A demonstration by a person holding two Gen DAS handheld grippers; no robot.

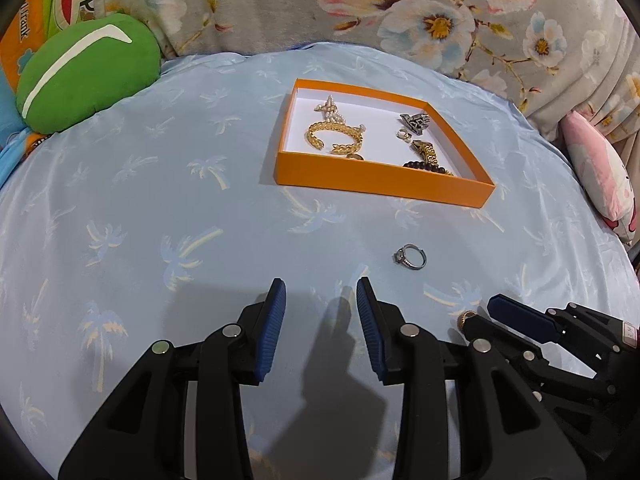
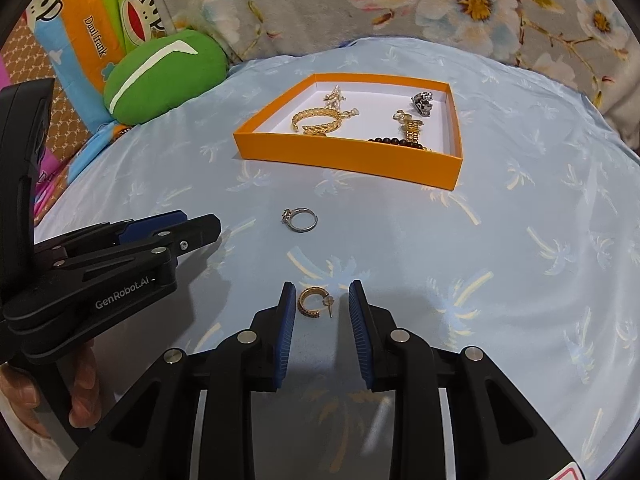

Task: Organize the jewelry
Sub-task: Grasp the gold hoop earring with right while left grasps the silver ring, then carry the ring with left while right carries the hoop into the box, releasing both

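Note:
An orange box (image 1: 380, 186) (image 2: 344, 156) with a white floor lies on the blue palm-print sheet and holds a gold bracelet (image 1: 334, 136) (image 2: 316, 120), pearls, a dark bead bracelet (image 1: 424, 166), a gold watch band (image 2: 412, 130) and a silver piece (image 2: 423, 103). A silver ring (image 1: 411, 257) (image 2: 302, 219) lies on the sheet before the box. A gold hoop earring (image 2: 314, 303) lies between the open jaws of my right gripper (image 2: 322, 296), untouched. My left gripper (image 1: 321, 294) is open and empty, left of the right one (image 1: 486, 312).
A green cushion (image 1: 86, 72) (image 2: 164, 76) and a cartoon-print pillow (image 2: 80, 32) lie at the back left. A floral blanket (image 1: 360, 4) runs along the back. A pink pillow (image 1: 600, 176) lies at the right edge.

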